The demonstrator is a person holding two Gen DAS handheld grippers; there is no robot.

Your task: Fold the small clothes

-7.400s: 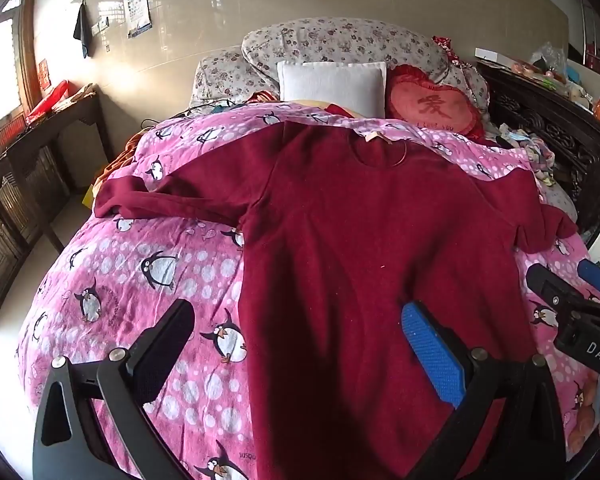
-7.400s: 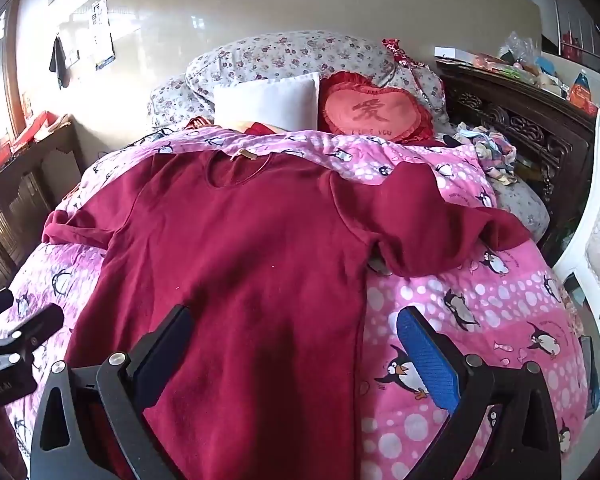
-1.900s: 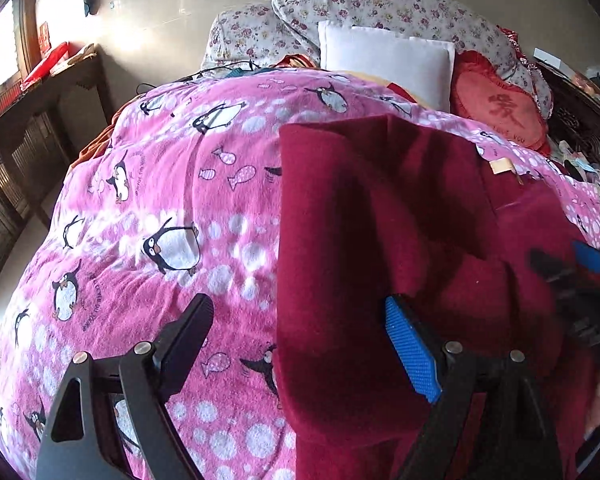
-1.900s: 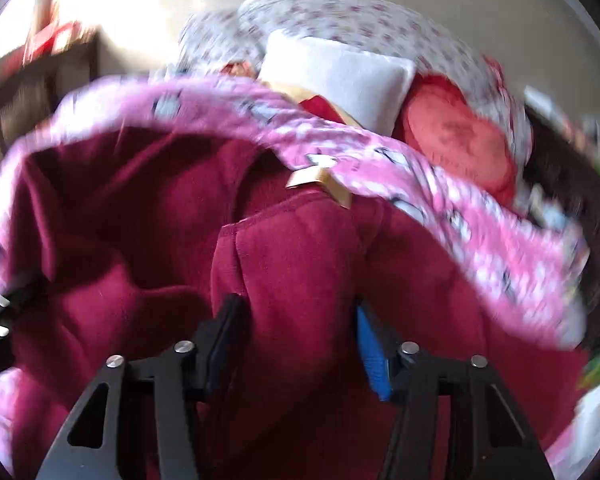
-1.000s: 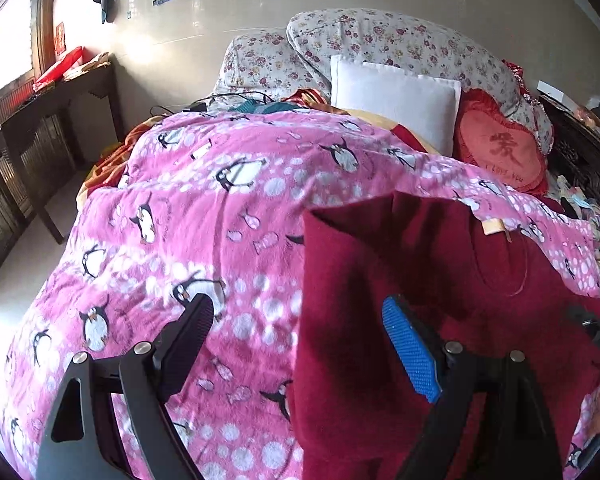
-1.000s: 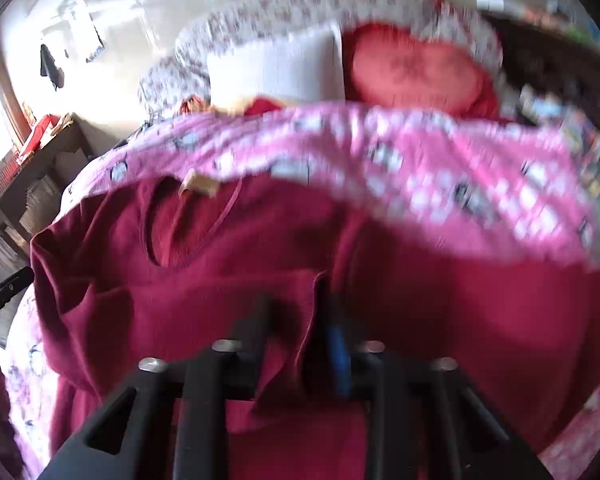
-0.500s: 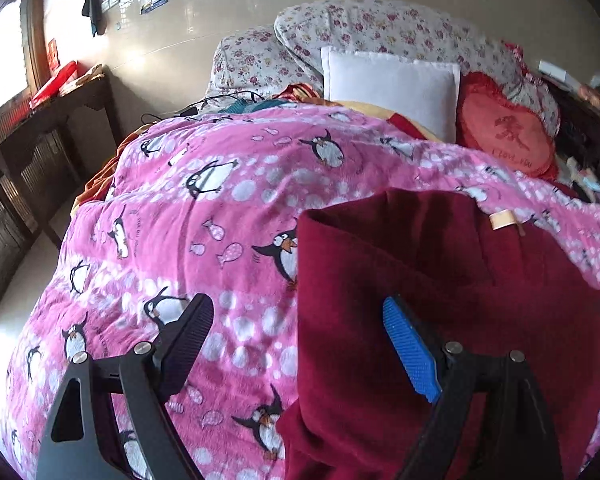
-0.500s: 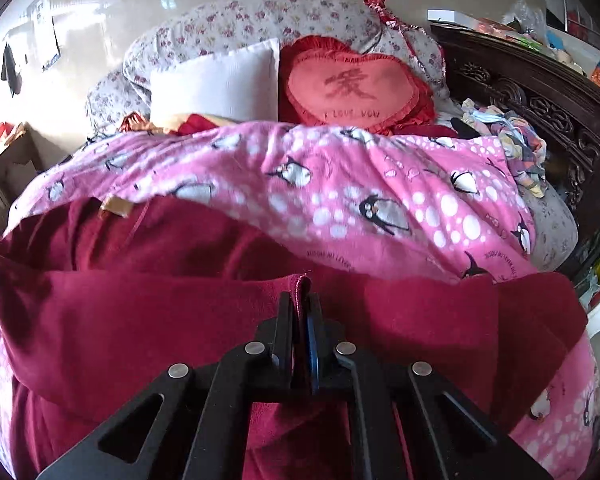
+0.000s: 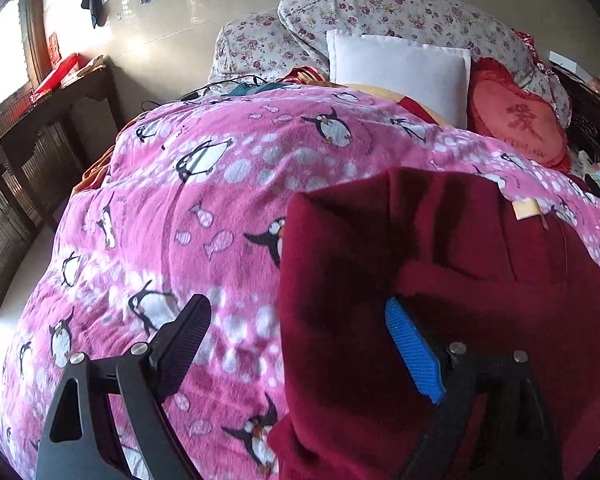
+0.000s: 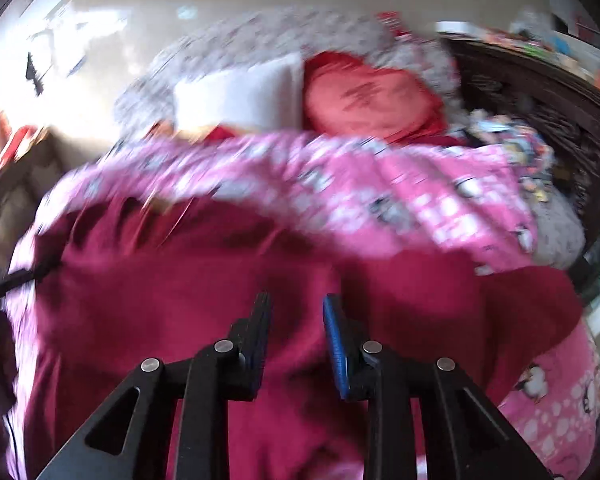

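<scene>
A dark red sweater (image 9: 440,280) lies on the pink penguin blanket (image 9: 220,200), its left side folded in to a straight edge and a tan label at the collar. My left gripper (image 9: 296,328) is open and empty, straddling that folded left edge low over it. In the blurred right wrist view the sweater (image 10: 180,300) fills the foreground. My right gripper (image 10: 296,316) stands partly open just above it, with nothing between the pads.
At the bed's head are floral pillows (image 9: 380,12), a white cushion (image 9: 396,64) and a red heart cushion (image 9: 516,120). A dark wooden table (image 9: 40,128) stands left of the bed. A dark carved cabinet (image 10: 540,92) with clutter stands on the right.
My right gripper, shut on a fold of the sweater half a second ago, has opened and let it go, and is moving fast. My left gripper stayed open over the folded left edge.
</scene>
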